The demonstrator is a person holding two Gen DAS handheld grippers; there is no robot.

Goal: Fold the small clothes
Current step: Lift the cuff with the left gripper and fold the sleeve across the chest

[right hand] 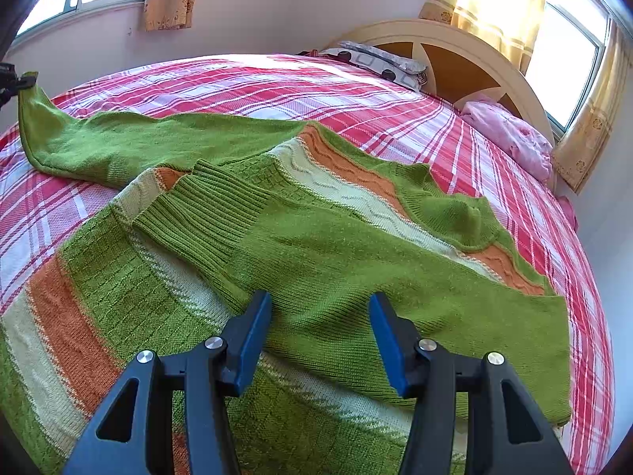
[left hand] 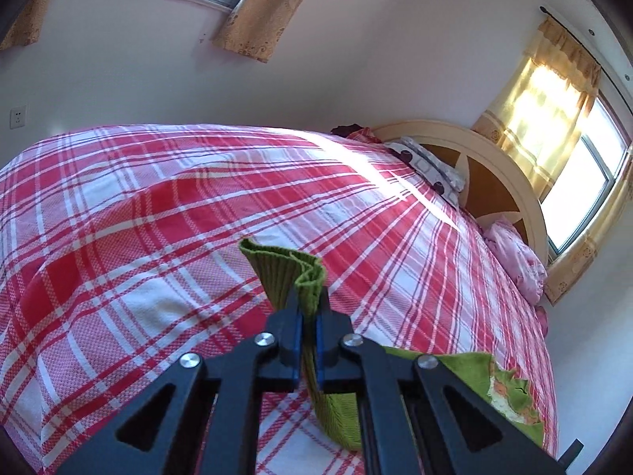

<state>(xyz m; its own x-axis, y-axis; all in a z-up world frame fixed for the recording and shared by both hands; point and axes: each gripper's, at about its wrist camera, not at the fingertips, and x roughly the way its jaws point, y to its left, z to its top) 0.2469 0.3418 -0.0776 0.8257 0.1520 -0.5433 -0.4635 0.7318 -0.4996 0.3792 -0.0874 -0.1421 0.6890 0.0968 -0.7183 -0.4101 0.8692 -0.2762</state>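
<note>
A green knit sweater with orange and cream stripes lies spread on the bed. One sleeve is folded across its body, ribbed cuff toward the left. The other sleeve stretches out to the far left, its end lifted. My left gripper is shut on that sleeve's ribbed green cuff and holds it above the bed; it also shows at the left edge of the right wrist view. My right gripper is open and empty, just above the folded sleeve.
The bed has a red and white plaid sheet. A patterned pillow and a pink bundle of cloth lie by the round wooden headboard. Curtained windows are behind.
</note>
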